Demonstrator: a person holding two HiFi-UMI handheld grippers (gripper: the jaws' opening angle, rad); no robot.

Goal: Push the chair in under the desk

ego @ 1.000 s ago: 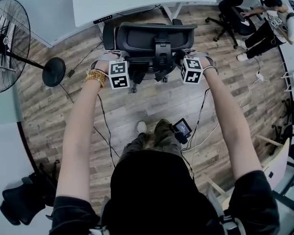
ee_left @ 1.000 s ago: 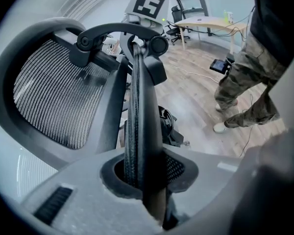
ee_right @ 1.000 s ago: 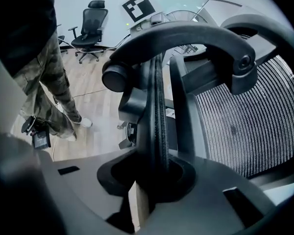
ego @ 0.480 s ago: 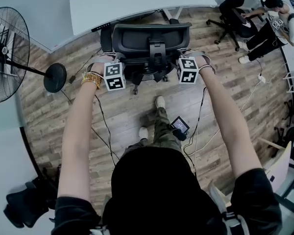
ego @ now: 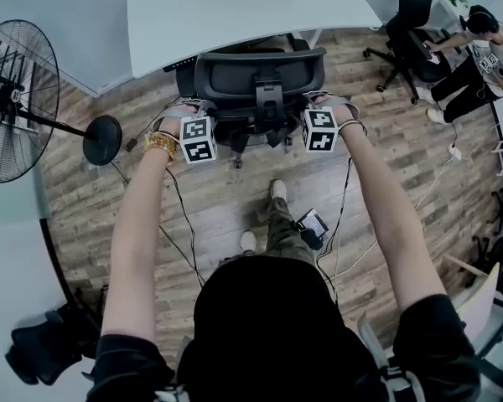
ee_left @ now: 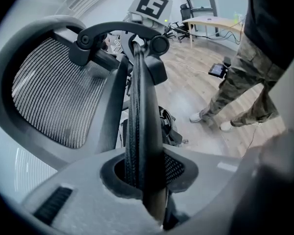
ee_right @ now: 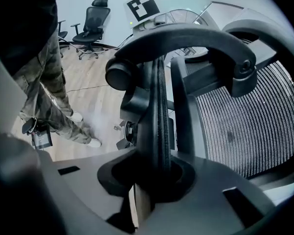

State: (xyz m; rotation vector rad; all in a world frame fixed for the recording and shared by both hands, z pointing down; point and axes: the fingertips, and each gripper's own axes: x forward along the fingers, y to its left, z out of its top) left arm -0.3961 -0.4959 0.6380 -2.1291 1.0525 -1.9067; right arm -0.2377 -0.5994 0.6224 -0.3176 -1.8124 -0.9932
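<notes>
Squarely, chair [ego: 269, 100] faces desk [ego: 235, 7], long axis L-R, left claw [ee_left: 146, 180], right claw [ee_right: 153, 180] pinch backrest [ego: 235, 72].

chair [ego: 260, 72]: black mesh, upright | partly under white desk [ego: 235, 11]

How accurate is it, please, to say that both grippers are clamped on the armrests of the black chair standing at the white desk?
Not quite. The left gripper and the right gripper are clamped on the side edges of the backrest, not on the armrests; each gripper view shows that edge between its jaws. The rest holds: the chair is black and stands at the white desk.
</notes>
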